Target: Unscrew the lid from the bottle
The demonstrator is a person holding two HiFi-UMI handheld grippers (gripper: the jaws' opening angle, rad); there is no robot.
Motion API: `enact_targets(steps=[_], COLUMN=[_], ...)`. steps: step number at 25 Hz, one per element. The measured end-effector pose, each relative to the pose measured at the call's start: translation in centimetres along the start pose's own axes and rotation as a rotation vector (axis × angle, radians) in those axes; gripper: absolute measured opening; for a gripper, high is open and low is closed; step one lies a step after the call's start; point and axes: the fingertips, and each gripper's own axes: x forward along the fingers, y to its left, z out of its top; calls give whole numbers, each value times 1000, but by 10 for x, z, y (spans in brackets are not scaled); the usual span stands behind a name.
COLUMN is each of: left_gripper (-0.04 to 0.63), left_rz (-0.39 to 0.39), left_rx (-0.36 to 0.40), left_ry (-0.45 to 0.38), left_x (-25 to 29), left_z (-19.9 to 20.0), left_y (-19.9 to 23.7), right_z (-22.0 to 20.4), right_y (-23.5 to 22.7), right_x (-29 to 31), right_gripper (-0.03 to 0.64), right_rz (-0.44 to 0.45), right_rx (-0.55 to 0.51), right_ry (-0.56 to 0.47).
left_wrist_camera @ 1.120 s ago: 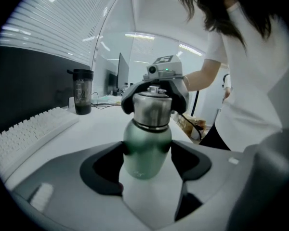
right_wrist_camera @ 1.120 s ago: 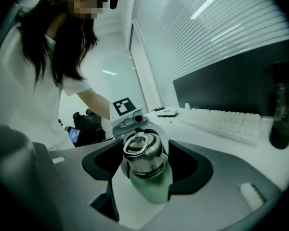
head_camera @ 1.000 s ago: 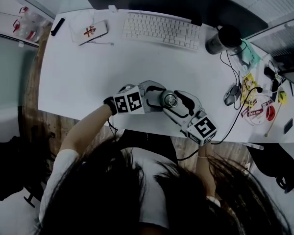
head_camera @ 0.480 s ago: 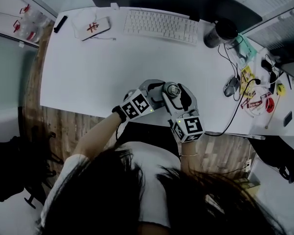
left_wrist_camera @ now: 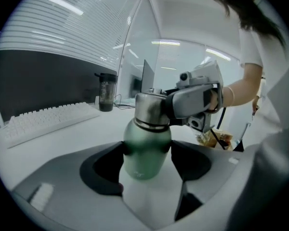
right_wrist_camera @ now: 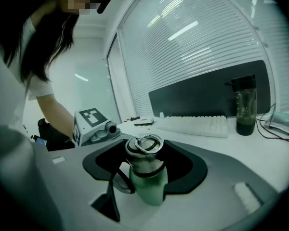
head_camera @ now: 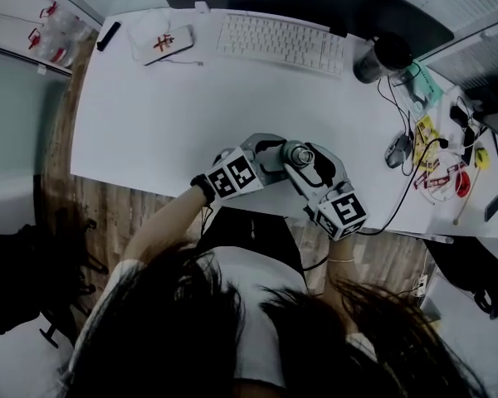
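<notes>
Scene: a person leans over a white desk (head_camera: pixel 141 114) with a hand-held gripper in each hand, the two meeting over one bottle.
Bottle: the green bottle (left_wrist_camera: pixel 145 150) stands upright near the desk's front edge, close to the person.
Lid: a steel lid (right_wrist_camera: pixel 143 154) with a ring handle on top sits on the bottle's neck. A dark band shows between lid and body, and it seems to be seated, though the views do not show how tightly.
Left gripper: the left gripper (head_camera: pixel 276 161) comes in from the person's left. Its jaws are closed part-way, with the dark pads pressed against both sides of the green body below the neck.
Right gripper: the right gripper (head_camera: pixel 303 164) reaches in from the other side. Its jaws are closed around the steel lid, higher up than the left gripper's hold.
Far side of the desk: a white keyboard (head_camera: pixel 280 44) lies along the back edge, and a dark tumbler (head_camera: pixel 380 59) stands just to its right.
Right end: a mouse (head_camera: pixel 396 150) lies among cables and small clutter, well apart from the bottle.
</notes>
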Motion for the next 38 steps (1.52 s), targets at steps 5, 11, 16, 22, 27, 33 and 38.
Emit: enact_targets(steps=[5, 11, 16, 22, 27, 33, 38], left_gripper=[359, 359, 359, 359, 360, 359, 359], left_rz=[-79, -197, -303, -350, -347, -286, -210], left_rx=[44, 106, 174, 197, 194, 169, 136], left_ry=[11, 30, 79, 96, 87, 61, 38], left_x=[-2, -4, -7, -6, -6, -6, -3], left_z=[-1, -2, -3, -3, -2, -4, -2], left_y=[0, -1, -3, -3, -2, -2, -3], right_z=[-1, 1, -2, 0, 2, -1, -4], right_y=[6, 17, 22, 23, 21, 7, 3], right_x=[2, 3, 4, 4, 3, -2, -12], right_gripper=[256, 256, 256, 256, 256, 258, 258], right_rz=[175, 396, 540, 632, 611, 320, 80], right_rx=[-68, -155, -201, -193, -174, -96, -3], right_ry=[55, 148, 205, 232, 242, 142, 28])
